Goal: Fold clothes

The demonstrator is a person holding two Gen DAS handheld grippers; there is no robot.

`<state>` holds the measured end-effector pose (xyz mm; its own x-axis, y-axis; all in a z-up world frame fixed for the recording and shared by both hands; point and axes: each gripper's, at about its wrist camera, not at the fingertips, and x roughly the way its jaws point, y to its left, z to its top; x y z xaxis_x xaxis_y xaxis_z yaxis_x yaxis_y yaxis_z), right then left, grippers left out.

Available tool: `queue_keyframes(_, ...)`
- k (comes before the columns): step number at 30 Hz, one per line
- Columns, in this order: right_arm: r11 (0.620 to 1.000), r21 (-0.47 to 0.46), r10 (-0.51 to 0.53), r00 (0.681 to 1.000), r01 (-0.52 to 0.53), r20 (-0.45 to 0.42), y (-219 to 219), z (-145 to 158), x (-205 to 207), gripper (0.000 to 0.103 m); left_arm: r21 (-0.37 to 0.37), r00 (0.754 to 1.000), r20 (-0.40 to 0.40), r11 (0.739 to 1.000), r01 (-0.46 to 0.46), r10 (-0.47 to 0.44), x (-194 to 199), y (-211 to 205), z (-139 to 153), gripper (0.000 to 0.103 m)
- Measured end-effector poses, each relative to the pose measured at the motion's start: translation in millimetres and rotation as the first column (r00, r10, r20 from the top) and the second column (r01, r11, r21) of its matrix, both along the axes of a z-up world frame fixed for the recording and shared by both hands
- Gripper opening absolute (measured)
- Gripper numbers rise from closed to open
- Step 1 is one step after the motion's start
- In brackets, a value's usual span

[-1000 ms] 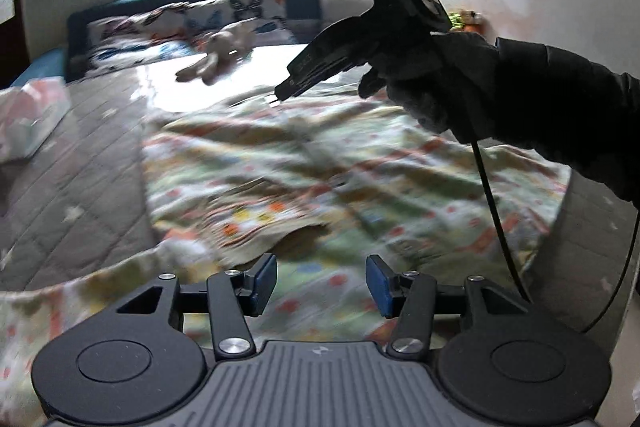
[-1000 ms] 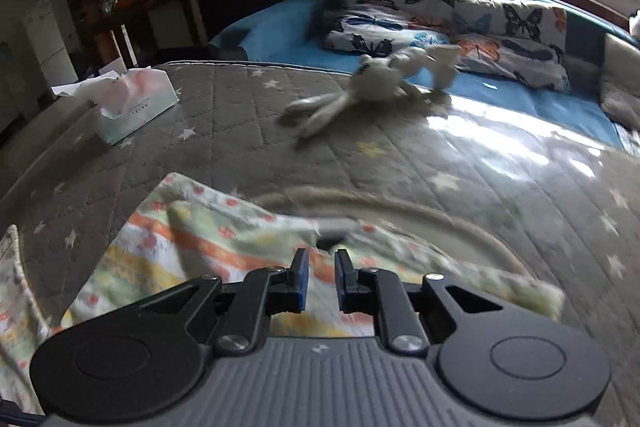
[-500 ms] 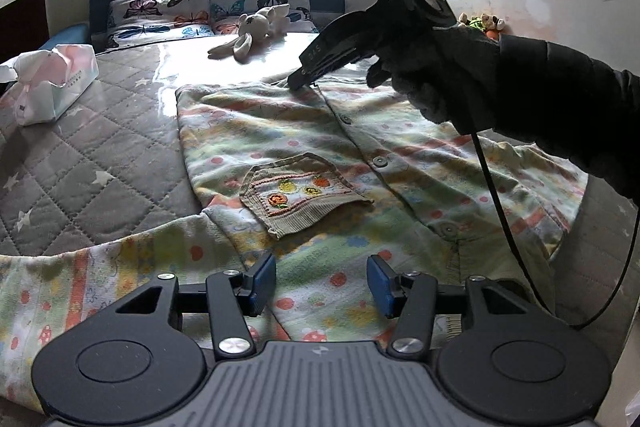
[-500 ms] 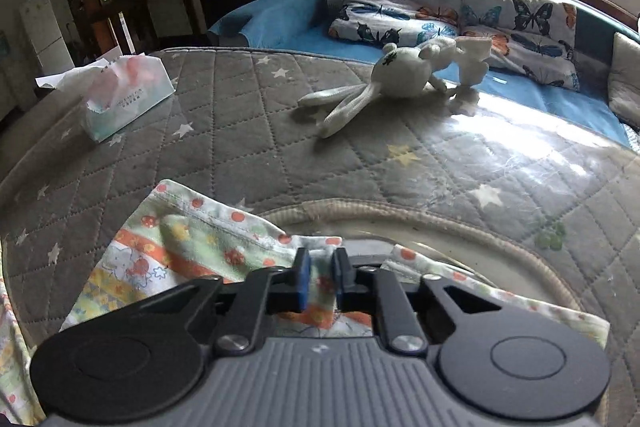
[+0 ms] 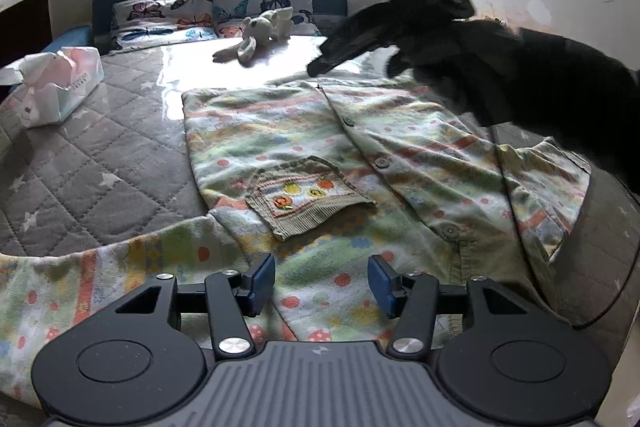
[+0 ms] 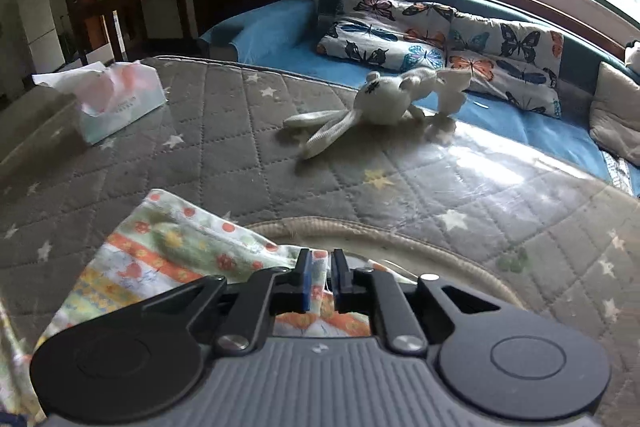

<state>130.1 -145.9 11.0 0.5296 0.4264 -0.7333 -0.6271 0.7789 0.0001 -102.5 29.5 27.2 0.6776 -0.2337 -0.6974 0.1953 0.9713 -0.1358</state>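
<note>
The right gripper [image 6: 321,279] pinches the shirt [image 5: 320,151] at its top edge, while the left gripper [image 5: 321,283] hangs open above its hem.

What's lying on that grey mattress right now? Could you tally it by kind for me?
Patterned shirt: 1
Plush rabbit: 1
Tissue pack: 1
Total: 3

The right gripper pinches the shirt's edge; the left gripper is open above it.
</note>
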Motion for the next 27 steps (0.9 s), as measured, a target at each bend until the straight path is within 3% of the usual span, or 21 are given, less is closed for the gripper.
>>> queue_keyframes(5, 0.999, -0.028, 0.034, 0.999, -0.035, -0.017, -20.5, 13.5, -24.7, 0.016, 0.011, 0.999, 0.018, 0.999, -0.038, 0.038, 0.8, 5.1, 3.0, 0.055)
queue_keyframes(11, 0.997, -0.073, 0.032, 0.999, -0.035, -0.042, -57.0, 4.1, -70.4, 0.016, 0.038, 0.999, 0.014, 0.998, -0.051, 0.051, -2.2, 9.4, -2.6, 0.055)
queue_keyframes(17, 0.995, -0.092, 0.023, 0.999, -0.027, -0.041, -83.9, -12.6, -120.2, 0.032, 0.043, 0.998, 0.017, 0.997, -0.062, 0.061, -8.0, 11.9, -4.9, 0.055)
queue_keyframes(21, 0.996, -0.073, 0.049, 0.998, -0.051, -0.025, -92.6, -14.8, -153.2, 0.036, 0.047, 0.997, 0.020, 0.996, -0.080, 0.079, -12.1, 14.6, -3.5, 0.056)
queue_keyframes(24, 0.996, -0.050, 0.078, 0.997, -0.079, -0.022, -97.4, -14.7, -175.8, 0.046, 0.051, 0.996, 0.022, 0.995, -0.091, 0.090, -15.3, 16.5, -2.3, 0.058)
queue_keyframes(27, 0.993, -0.024, 0.115, 0.993, -0.115, -0.020, -98.6, -12.3, -193.8, 0.047, 0.055, 0.995, 0.025, 0.993, -0.102, 0.101, -18.5, 18.4, -1.1, 0.058)
